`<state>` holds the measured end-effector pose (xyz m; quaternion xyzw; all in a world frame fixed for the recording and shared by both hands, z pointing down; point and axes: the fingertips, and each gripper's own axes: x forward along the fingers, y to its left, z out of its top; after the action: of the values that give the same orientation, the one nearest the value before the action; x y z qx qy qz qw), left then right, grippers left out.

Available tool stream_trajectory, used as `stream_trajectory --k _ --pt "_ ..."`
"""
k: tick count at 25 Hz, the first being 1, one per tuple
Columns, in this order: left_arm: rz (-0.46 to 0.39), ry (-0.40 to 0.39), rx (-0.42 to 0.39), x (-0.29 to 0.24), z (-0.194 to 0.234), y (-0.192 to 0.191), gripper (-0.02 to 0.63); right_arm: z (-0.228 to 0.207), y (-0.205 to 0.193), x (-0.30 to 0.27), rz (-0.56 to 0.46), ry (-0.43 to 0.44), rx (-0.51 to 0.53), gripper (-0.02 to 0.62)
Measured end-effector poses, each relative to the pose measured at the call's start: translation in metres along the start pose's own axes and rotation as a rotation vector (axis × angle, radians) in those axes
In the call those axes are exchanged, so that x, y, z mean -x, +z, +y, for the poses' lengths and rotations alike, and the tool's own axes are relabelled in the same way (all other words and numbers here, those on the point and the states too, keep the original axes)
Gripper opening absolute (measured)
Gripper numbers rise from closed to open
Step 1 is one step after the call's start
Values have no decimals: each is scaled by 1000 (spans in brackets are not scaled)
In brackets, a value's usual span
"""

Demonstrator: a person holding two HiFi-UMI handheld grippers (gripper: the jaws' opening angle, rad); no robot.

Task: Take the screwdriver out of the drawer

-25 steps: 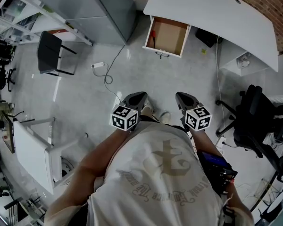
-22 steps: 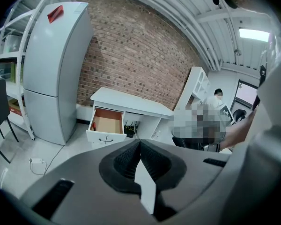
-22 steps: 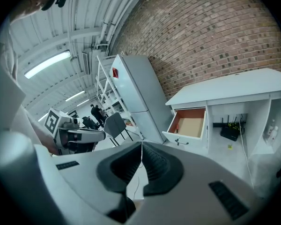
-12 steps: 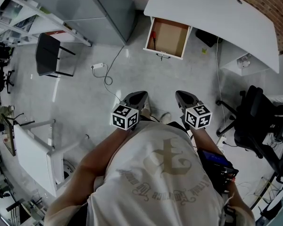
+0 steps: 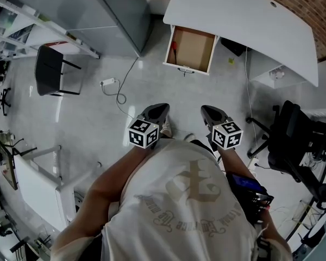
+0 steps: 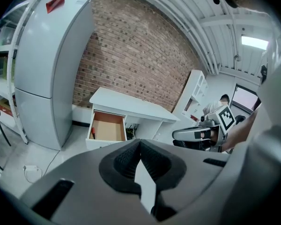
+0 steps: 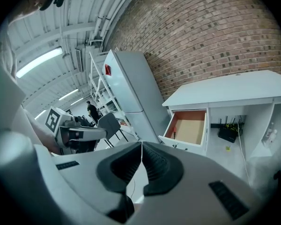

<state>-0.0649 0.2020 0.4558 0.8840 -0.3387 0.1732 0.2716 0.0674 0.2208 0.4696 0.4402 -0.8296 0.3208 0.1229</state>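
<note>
Head view has the screwdriver (image 5: 174, 47) lying along the left wall of the open drawer (image 5: 186, 66) under the white desk (image 5: 244, 20). Well apart from it, the left gripper (image 5: 162, 109) and right gripper (image 5: 206, 110) are side by side, both closed on nothing.

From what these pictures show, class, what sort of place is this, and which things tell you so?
Probably an office-style lab or workshop: a curved white desk with an open wood-lined drawer against a red brick wall, a black swivel office chair, and a tall grey cabinet.
</note>
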Motion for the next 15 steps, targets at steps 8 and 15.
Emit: stream_trajectory --k 8,15 --pt "-2 -28 -2 -10 34 21 21 -4 20 -27 3 -38 -11 25" --pt "-3 -40 -6 -12 72 41 21 2 41 -60 -5 -59 -16 23"
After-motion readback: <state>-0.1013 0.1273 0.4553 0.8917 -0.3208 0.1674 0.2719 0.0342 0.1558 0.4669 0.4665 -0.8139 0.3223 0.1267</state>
